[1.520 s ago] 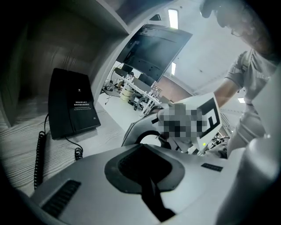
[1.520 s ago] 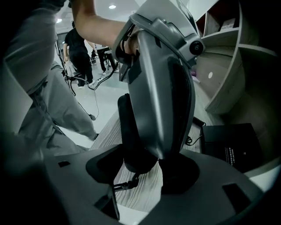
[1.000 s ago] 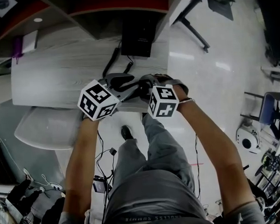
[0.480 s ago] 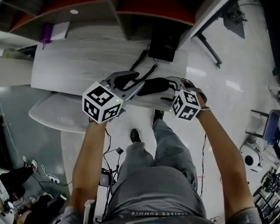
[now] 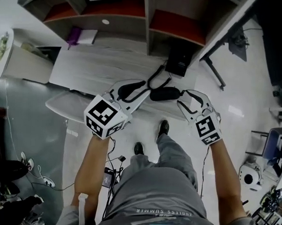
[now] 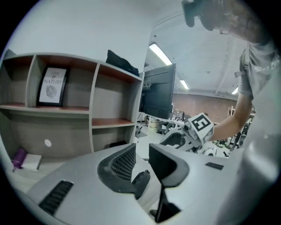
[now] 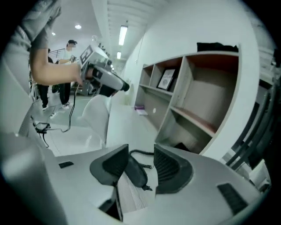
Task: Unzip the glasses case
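First, nearest the head camera, the person's grey trousers (image 5: 153, 187) and dark shoes (image 5: 163, 128) stand on the pale floor (image 5: 232, 83). Loose cables (image 5: 108, 166) lie beside the left leg. Both forearms reach forward over them.

The left gripper (image 6: 140, 151) has its jaws spread. A dark rounded shape sits low in the gap, clear of both pads. The right gripper (image 7: 140, 154) also has its jaws apart. They have just been closing, yet the pads press on nothing — the glasses case (image 5: 164, 93) only shows through the gap, lying lower down.

The case rests flat on the pale wooden worktop (image 5: 98, 65), close to its front edge. In the head view it is between the two grippers and shows whole. Its long axis runs across that view, about parallel with the front edge. In the right gripper view it lies slantwise, with one end toward that gripper.

Just behind the case a coiled black cable (image 5: 158, 79) bends away to a black box (image 5: 178, 62) at the back right of the worktop. At the back left is a purple thing (image 5: 73, 36) beside a white pad (image 5: 87, 37). Farthest stands a shelf unit (image 5: 128, 8) with open compartments — one holds a framed picture (image 6: 52, 85).
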Demonstrator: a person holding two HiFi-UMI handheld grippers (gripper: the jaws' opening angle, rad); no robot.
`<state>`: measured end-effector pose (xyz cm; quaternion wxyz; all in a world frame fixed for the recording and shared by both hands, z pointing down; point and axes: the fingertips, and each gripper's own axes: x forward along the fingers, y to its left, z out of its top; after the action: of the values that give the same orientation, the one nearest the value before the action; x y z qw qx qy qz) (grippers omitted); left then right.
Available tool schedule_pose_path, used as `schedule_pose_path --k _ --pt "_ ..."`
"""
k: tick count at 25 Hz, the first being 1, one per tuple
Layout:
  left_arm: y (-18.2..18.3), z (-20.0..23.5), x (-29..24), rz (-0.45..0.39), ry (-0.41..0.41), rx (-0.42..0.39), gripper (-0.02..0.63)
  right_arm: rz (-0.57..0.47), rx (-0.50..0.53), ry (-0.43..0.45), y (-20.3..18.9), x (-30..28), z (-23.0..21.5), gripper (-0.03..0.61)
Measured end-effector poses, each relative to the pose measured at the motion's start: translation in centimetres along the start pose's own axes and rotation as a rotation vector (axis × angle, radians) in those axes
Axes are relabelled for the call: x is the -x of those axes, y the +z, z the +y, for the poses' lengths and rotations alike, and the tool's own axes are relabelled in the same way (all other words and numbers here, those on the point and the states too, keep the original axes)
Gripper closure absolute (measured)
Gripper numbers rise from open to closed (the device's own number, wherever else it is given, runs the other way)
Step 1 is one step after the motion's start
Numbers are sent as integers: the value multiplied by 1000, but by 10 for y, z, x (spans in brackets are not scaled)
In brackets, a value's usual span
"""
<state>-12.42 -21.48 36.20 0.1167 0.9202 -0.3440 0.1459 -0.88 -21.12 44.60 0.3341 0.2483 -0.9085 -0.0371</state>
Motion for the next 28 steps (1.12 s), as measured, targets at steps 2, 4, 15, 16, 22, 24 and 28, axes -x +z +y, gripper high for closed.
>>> schedule_pose_path --k 2,4,15,16,22,24,28 --pt "16 -7 19 -34 24 -35 543 -90 -52 -43 38 26 2 443" --pt "33 -15 38 -71 55 -68 571 -191 -141 -57 75 53 8 524" --pt "111 -91 147 -326 184 -164 614 -511 -288 11 207 177 76 571" --pt "113 -98 155 -335 186 -165 614 -518 -286 6 211 185 81 571" --pt "115 -134 194 -367 178 -184 614 -545 -295 -41 218 223 102 571" --pt "113 -142 203 -370 170 -189 614 -546 -301 -62 216 233 108 571" --pt "107 -156 219 -373 154 -193 614 -549 -311 -102 213 252 119 571"
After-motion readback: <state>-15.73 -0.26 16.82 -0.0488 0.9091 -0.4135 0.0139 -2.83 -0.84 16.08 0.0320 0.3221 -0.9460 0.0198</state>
